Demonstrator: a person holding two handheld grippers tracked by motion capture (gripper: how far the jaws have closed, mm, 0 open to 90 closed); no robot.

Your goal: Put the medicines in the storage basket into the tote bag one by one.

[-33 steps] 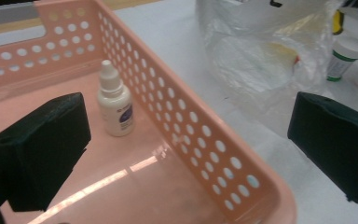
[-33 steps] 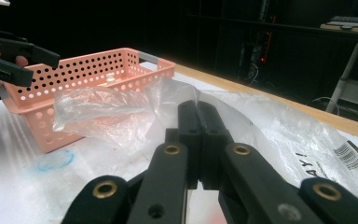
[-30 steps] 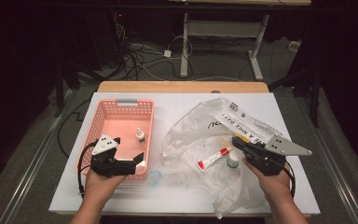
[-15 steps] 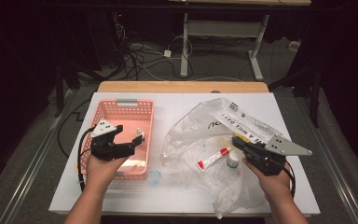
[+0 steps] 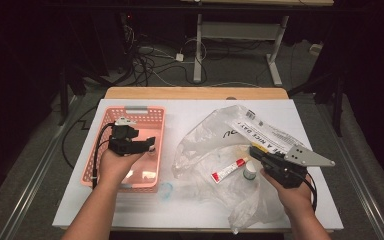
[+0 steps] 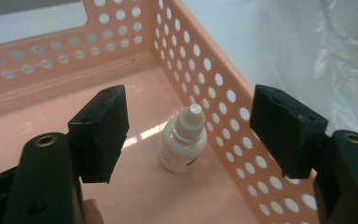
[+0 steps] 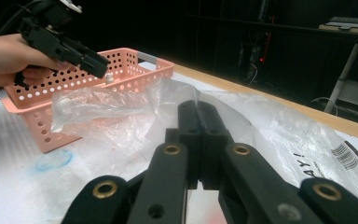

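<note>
Left gripper (image 6: 189, 135) hovers in pink basket (image 5: 147, 118), jaws wide, white dropper bottle (image 6: 184, 142) upright between them at right wall; right gripper (image 7: 199, 140) jaws closed together over plastic bag (image 5: 240, 145); unloading step, apparently; next: tube (image 5: 228, 169), cap-topped bottle (image 5: 250, 171).

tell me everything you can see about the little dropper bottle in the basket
The bottle is small, white, plastic-looking, with a tapered white cap and a dark label patch. It stands upright on the floor of the pink perforated basket, near a side wall. The left gripper hangs open above it; nothing grips it.
</note>
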